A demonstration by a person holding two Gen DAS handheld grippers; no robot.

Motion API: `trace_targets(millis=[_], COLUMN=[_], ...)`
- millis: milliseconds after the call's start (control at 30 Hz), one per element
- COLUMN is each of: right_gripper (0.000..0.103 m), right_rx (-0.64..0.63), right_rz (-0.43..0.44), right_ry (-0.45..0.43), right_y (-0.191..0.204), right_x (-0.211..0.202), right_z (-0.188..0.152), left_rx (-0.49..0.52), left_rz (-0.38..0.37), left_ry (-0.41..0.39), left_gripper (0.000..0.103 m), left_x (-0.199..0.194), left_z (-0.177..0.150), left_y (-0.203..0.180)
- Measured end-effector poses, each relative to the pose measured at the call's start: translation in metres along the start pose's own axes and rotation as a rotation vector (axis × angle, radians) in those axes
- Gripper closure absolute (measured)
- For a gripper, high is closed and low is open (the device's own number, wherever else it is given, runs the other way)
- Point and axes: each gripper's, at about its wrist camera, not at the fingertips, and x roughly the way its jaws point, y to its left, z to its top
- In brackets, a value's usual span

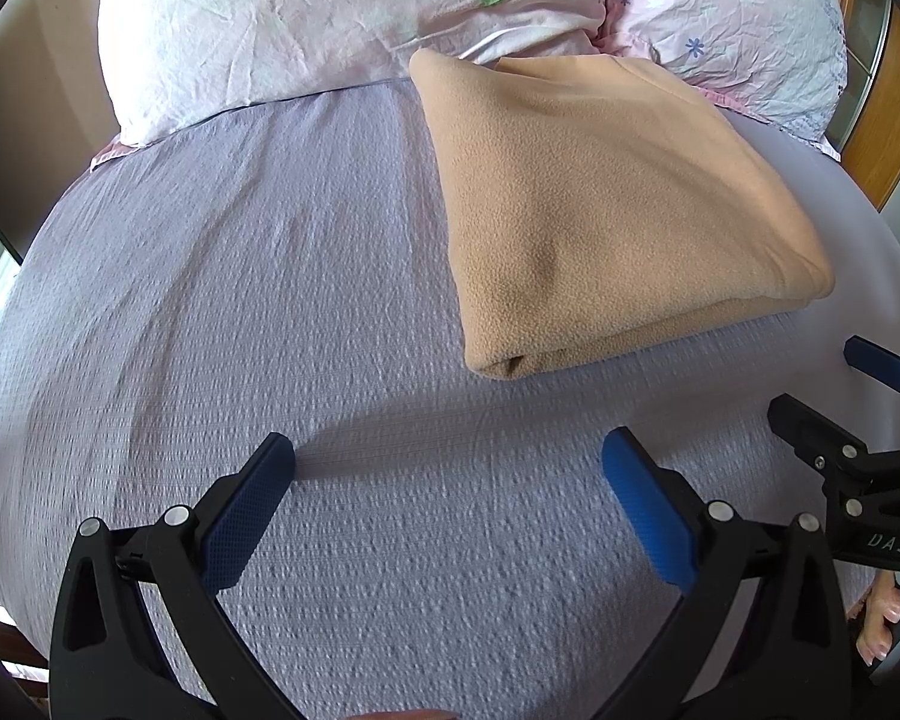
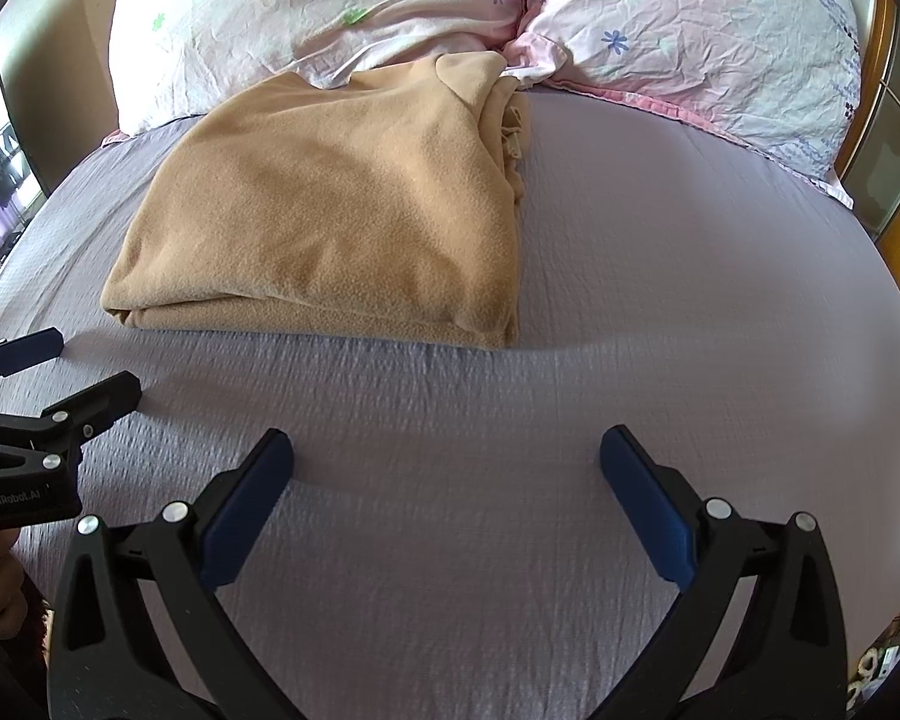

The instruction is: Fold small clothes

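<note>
A tan fleece garment (image 1: 606,204) lies folded in a thick rectangle on the lilac bedsheet (image 1: 270,300), its far end against the pillows. It also shows in the right wrist view (image 2: 336,210), left of centre. My left gripper (image 1: 450,456) is open and empty, above the sheet, short of the garment's near edge. My right gripper (image 2: 447,450) is open and empty, above the sheet in front of the garment's near right corner. Each gripper shows in the other's view, the right one (image 1: 822,384) at the right edge, the left one (image 2: 84,366) at the left edge, both open.
Two pink floral pillows (image 2: 330,6) (image 2: 708,36) lie across the head of the bed. A wooden bed frame and cabinet (image 2: 894,138) stand at the right. The bed's left edge drops off near a window (image 2: 0,162).
</note>
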Motion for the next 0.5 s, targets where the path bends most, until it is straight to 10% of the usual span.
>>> trace_targets(millis=[500], right_gripper=[0.002], right_rx=[0.008], right_rz=[-0.005], right_ry=[-0.004], right_y=[0.0005], right_x=[-0.0001], right_z=[-0.0005], left_rx=[-0.004], left_rz=[0.001], left_ry=[0.002], left_gripper=[0.001], left_x=[0.0001], left_z=[0.0002], left_y=[0.0004])
